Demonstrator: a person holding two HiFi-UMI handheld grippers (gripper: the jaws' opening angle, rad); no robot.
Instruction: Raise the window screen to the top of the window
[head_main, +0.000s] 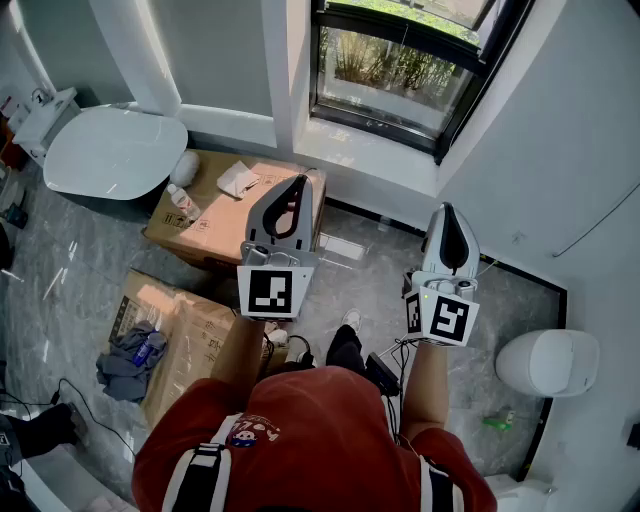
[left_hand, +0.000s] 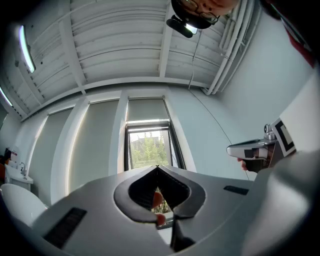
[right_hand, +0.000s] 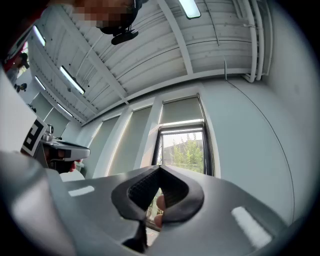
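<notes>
The dark-framed window (head_main: 395, 75) is set in the white wall ahead, with greenery behind its glass (left_hand: 147, 147). In both gripper views a grey screen (left_hand: 146, 109) (right_hand: 182, 111) covers the part of the opening above the glass. My left gripper (head_main: 298, 180) (left_hand: 157, 167) points at the window from a distance, shut with nothing in it. My right gripper (head_main: 447, 207) (right_hand: 160, 167) is held beside it, also shut and empty. Each gripper shows in the other's view: the right gripper (left_hand: 252, 149) and the left gripper (right_hand: 65, 147).
Two cardboard boxes (head_main: 235, 205) (head_main: 185, 340) lie on the grey floor at the left, under the left gripper. A white tub (head_main: 115, 150) stands at the far left and a toilet (head_main: 548, 362) at the right. A cloth heap (head_main: 130, 360) and cables lie on the floor.
</notes>
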